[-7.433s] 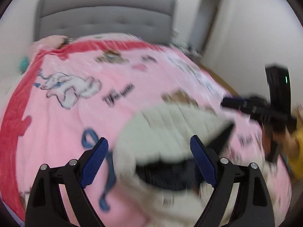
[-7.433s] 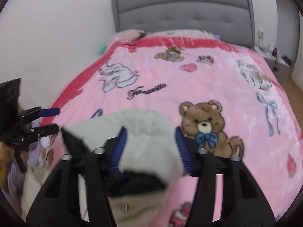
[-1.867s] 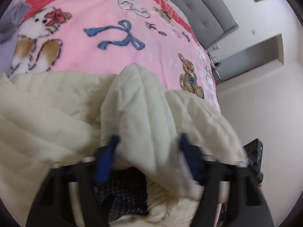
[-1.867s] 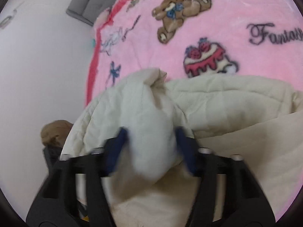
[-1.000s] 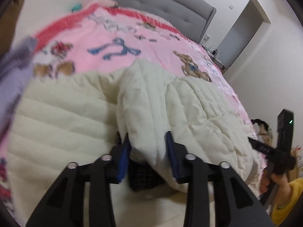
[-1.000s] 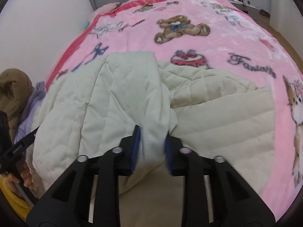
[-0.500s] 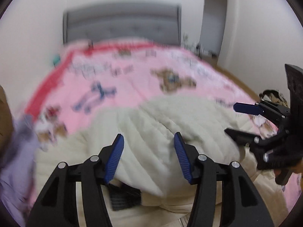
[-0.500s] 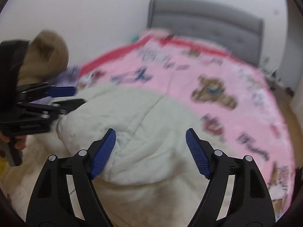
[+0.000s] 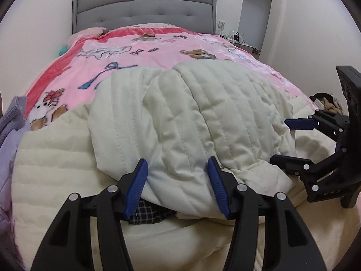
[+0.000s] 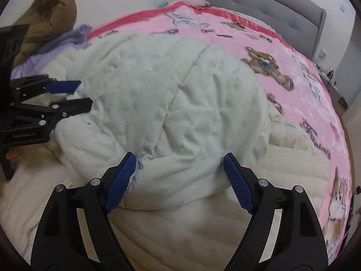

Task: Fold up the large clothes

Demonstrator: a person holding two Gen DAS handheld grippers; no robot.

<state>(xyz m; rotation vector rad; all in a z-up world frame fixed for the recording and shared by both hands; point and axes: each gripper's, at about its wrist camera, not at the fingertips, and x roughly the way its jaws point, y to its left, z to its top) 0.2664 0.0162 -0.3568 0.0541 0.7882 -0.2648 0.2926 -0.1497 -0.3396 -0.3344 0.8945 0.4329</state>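
A large cream quilted coat [image 9: 191, 122] lies on the pink bed, its upper half folded back over its lower half; it also shows in the right wrist view [image 10: 171, 103]. A dark checked lining [image 9: 146, 212] peeks out under the fold. My left gripper [image 9: 178, 187] is open, its blue pads on either side of the folded edge, holding nothing. My right gripper [image 10: 179, 183] is open wide just before the fold's edge. Each gripper shows in the other's view, the right [image 9: 293, 140] and the left [image 10: 74, 94], both open.
A pink cartoon blanket [image 9: 158, 45] covers the bed, with a grey headboard [image 9: 144, 6] behind. A lilac garment [image 9: 9, 131] and a brown plush item [image 10: 47, 15] lie at the bed's left side. A doorway and nightstand [image 9: 237, 36] are at the far right.
Both grippers were shut on the coat's edge a second ago; they have let go, opened and drawn back slightly. The folded-over half now rests on the lower half.
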